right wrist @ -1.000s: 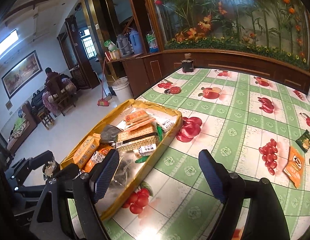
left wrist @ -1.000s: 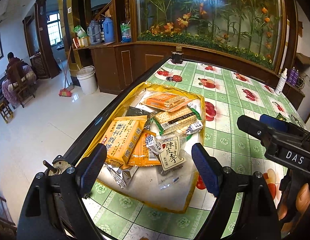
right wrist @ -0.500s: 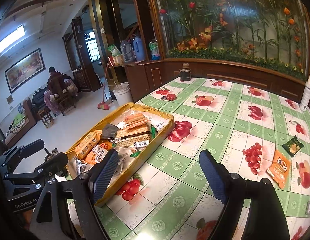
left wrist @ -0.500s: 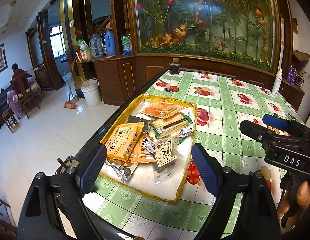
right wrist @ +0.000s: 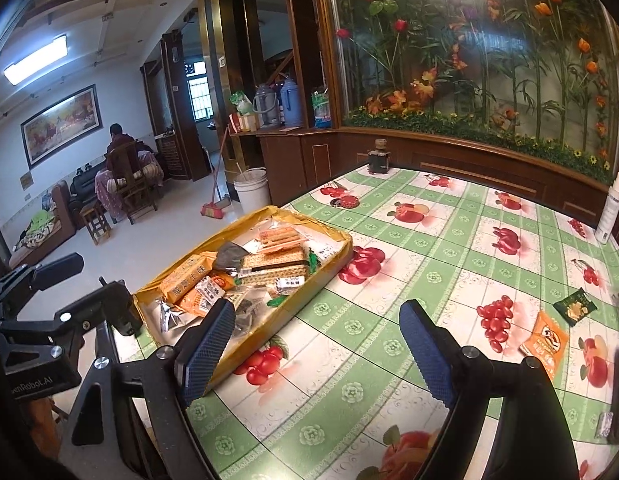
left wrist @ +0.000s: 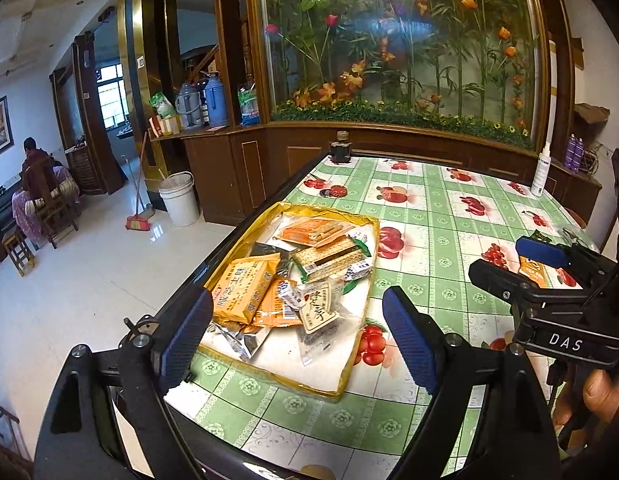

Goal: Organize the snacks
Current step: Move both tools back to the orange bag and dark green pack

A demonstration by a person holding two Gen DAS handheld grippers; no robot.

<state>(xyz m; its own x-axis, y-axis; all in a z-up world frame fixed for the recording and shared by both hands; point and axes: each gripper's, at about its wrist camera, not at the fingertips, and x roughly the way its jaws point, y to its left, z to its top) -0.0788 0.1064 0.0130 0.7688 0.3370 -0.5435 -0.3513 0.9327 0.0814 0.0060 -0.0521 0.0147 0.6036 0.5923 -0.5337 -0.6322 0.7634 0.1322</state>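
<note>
A planted glass display wall [left wrist: 401, 44] backs the room, beyond both tongs. The table [right wrist: 449, 280], in green fruit-print cloth, lies under them. The yellow tray [left wrist: 351, 364] of snack packets [left wrist: 245, 284] sits directly ahead of the left gripper [left wrist: 297, 334]. Two loose packets [right wrist: 543, 340] lie right of the right gripper [right wrist: 315, 350]. Both tongs gape wide, empty, touching nothing.

We are seeing snack packets [left wrist: 249, 288] lying in a tray [left wrist: 309, 378] at the table's [right wrist: 429, 280] left edge; right of the tray, two loose packets [right wrist: 543, 340] are lying well apart.
</note>
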